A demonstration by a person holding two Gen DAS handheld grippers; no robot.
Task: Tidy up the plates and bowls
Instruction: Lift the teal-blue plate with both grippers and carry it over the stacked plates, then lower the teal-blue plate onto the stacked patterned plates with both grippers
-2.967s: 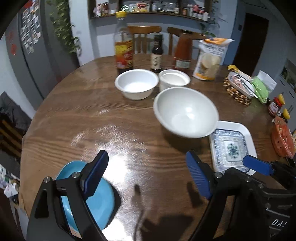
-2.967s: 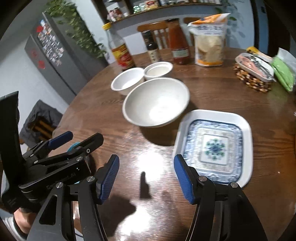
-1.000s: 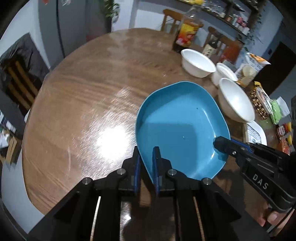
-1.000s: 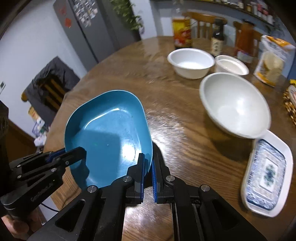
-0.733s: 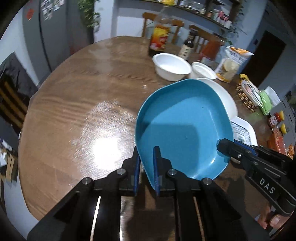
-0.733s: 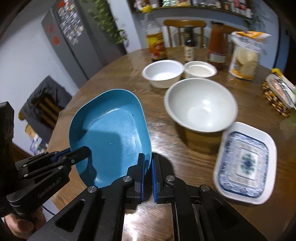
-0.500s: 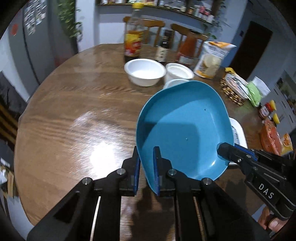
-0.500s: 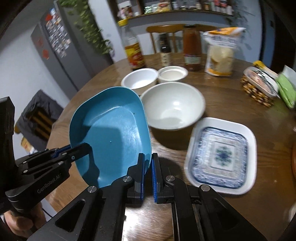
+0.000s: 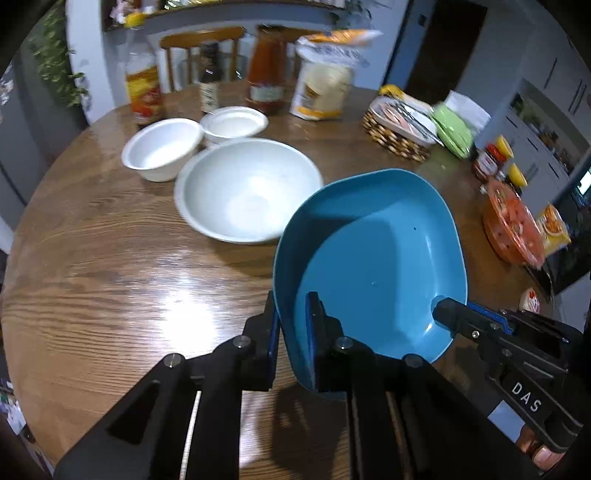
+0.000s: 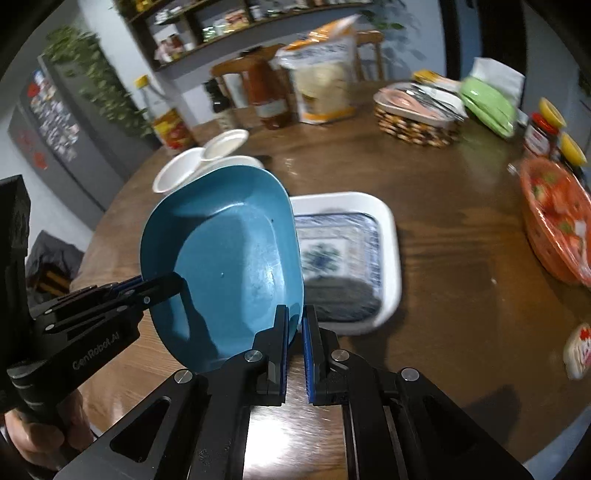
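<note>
A home dining area beside a kitchen was shown. A round wooden table [image 9: 92, 258] was laid with household food: a yellow-capped oil bottle [image 9: 142, 90], a dark sauce bottle [image 9: 209, 86], a red sauce jar [image 9: 266, 79], a bag of snacks [image 9: 325, 79] and a woven basket [image 10: 417, 125] with wrapped items. White bowls [image 9: 247, 195] and a patterned rectangular plate [image 10: 351, 254] were set among them. Wooden chairs [image 9: 201, 40] were drawn up at the far side. A wall shelf [image 10: 229, 26] was crowded with jars, a trailing plant [image 10: 99, 81] was hung nearby, and a grey fridge [image 10: 51, 122] was covered with magnets and photos
</note>
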